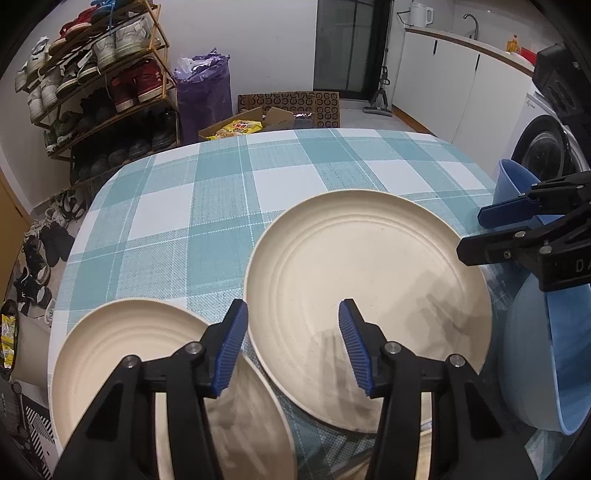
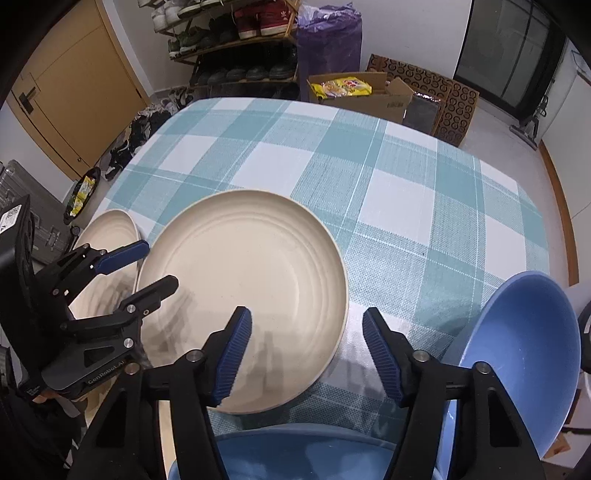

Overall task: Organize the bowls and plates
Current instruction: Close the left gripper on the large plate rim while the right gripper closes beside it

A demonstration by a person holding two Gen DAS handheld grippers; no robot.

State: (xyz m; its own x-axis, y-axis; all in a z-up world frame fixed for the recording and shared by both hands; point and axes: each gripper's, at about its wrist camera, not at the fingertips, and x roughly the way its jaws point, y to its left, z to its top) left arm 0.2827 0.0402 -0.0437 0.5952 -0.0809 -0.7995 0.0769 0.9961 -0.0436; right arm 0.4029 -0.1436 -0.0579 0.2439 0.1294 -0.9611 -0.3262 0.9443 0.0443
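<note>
A teal-and-white checked tablecloth (image 1: 207, 206) covers the table. Beyond its far left corner stands a shoe rack (image 1: 99, 85), with a purple bag (image 1: 203, 96) and an open cardboard box (image 1: 255, 123) beside it. A white kettle (image 1: 421, 14) sits on the far right counter.

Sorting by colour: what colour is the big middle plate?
Cream; the plate shows best in the right wrist view.

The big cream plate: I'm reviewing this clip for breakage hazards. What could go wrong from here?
1. Both grippers crowd the big cream plate: the left gripper and right gripper hang open over opposite edges and could collide.
2. The blue bowl stands tilted at the table's edge; a bump might tip it off.
3. The small cream plate nearly touches the big one and could be shoved.
</note>
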